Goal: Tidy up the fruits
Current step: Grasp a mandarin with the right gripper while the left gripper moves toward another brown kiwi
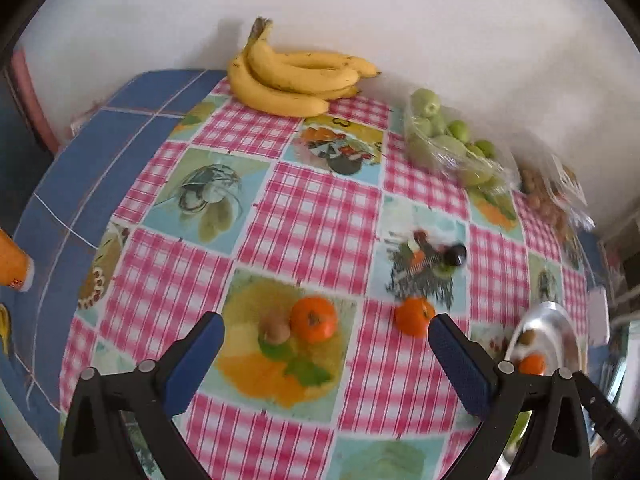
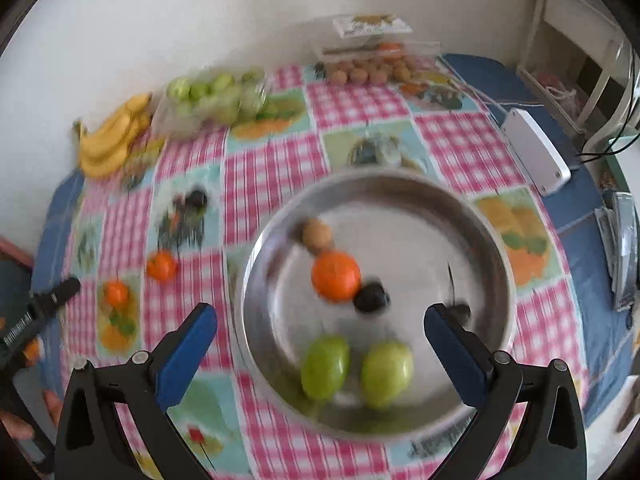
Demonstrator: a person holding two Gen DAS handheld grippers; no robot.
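My right gripper [image 2: 320, 316] hangs open over a round metal plate [image 2: 498, 240]. The plate holds an orange [image 2: 335, 276], a small brown fruit [image 2: 317, 235], a dark plum [image 2: 371, 298] and two green apples [image 2: 325, 366]. My left gripper [image 1: 326, 326] is open and empty above the checked tablecloth [image 1: 312, 216]. Just beyond its fingertips lie two loose oranges [image 1: 313, 319] [image 1: 415, 316] and a brown fruit [image 1: 275, 327]. A dark plum [image 1: 457, 255] lies farther back. The plate's edge [image 1: 560, 320] shows at the right of the left wrist view.
Bananas [image 1: 296, 80] lie by the wall, with a bag of green apples [image 1: 448, 140] and a pile of small brown fruits [image 2: 372, 70] beside them. A clear plastic box [image 2: 372, 36] stands behind. A white device [image 2: 536, 152] with cables sits at the table's right edge.
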